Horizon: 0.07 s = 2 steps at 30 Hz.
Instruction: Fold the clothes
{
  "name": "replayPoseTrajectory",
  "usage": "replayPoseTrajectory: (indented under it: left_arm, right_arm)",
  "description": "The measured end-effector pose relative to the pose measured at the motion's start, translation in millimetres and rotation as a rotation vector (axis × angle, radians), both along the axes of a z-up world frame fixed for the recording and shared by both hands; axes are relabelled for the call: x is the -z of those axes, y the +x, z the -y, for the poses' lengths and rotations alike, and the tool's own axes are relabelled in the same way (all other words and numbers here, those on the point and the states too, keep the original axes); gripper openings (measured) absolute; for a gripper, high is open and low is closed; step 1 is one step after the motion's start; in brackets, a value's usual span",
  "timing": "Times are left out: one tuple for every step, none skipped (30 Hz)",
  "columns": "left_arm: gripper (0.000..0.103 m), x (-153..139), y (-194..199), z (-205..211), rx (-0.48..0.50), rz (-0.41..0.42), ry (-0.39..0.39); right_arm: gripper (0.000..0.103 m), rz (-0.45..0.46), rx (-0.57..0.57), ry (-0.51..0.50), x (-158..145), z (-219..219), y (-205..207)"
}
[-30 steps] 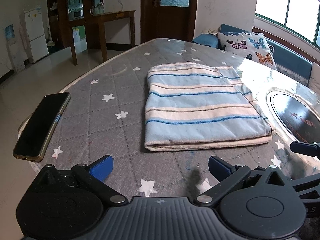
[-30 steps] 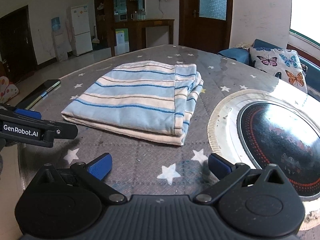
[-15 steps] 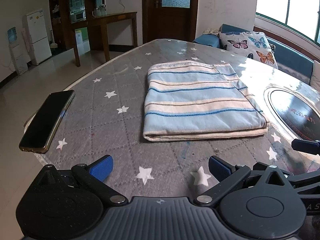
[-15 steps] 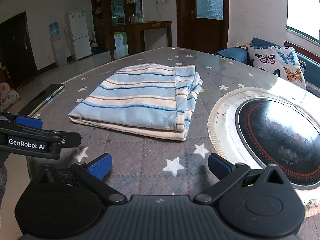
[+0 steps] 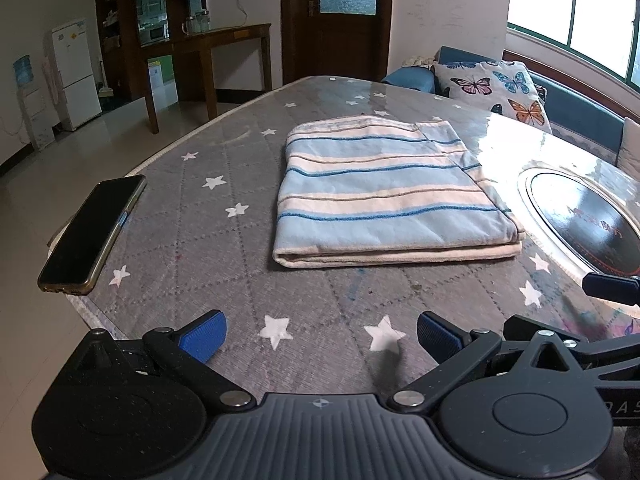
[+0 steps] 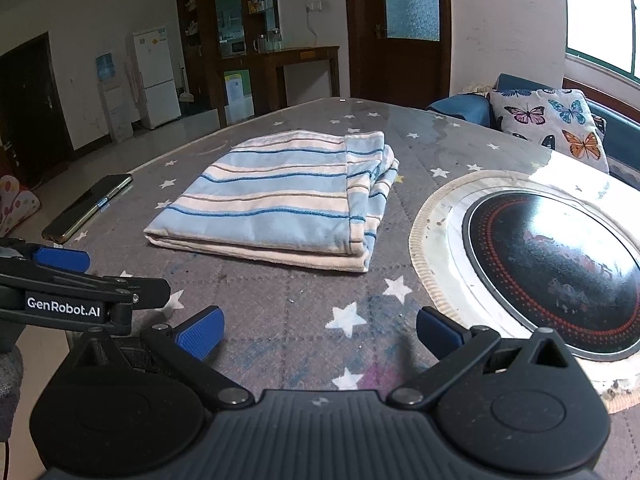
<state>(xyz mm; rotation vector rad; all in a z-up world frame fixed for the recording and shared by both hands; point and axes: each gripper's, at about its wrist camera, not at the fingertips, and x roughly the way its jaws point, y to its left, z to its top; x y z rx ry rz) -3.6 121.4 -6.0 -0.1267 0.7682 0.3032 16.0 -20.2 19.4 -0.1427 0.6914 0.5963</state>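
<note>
A blue-and-cream striped garment (image 5: pixel 384 196) lies folded into a flat rectangle on the grey star-patterned table (image 5: pixel 224 264); the right wrist view shows the garment (image 6: pixel 280 200) too. My left gripper (image 5: pixel 320 332) is open and empty, hovering over the table's near edge, well short of the cloth. My right gripper (image 6: pixel 318 330) is also open and empty, at about the same distance from the garment (image 6: pixel 280 200). The left gripper's fingers (image 6: pixel 64 260) show at the left edge of the right wrist view, and one finger of the right gripper (image 5: pixel 612 288) pokes in at the right of the left wrist view.
A black phone (image 5: pixel 94 232) lies near the table's left edge. A round black induction hob (image 6: pixel 556 272) with a pale rim is set in the table, right of the garment. A sofa with a butterfly cushion (image 5: pixel 496 88) stands behind the table.
Both grippers have drawn back toward the near edge of the table, away from the folded garment. The garment itself has not moved.
</note>
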Motion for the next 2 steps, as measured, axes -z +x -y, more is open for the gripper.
replayPoseTrajectory:
  left_arm:
    - [0.103,-0.7,-0.3,1.0,0.003,0.001,0.0]
    - [0.103,-1.1,-0.8,2.1,0.003,0.001,0.002]
  right_arm:
    - [0.103,0.0,-0.001,0.002,-0.2,0.5,-0.4]
    - [0.103,-0.001,0.001,0.004,-0.3,0.9,-0.9]
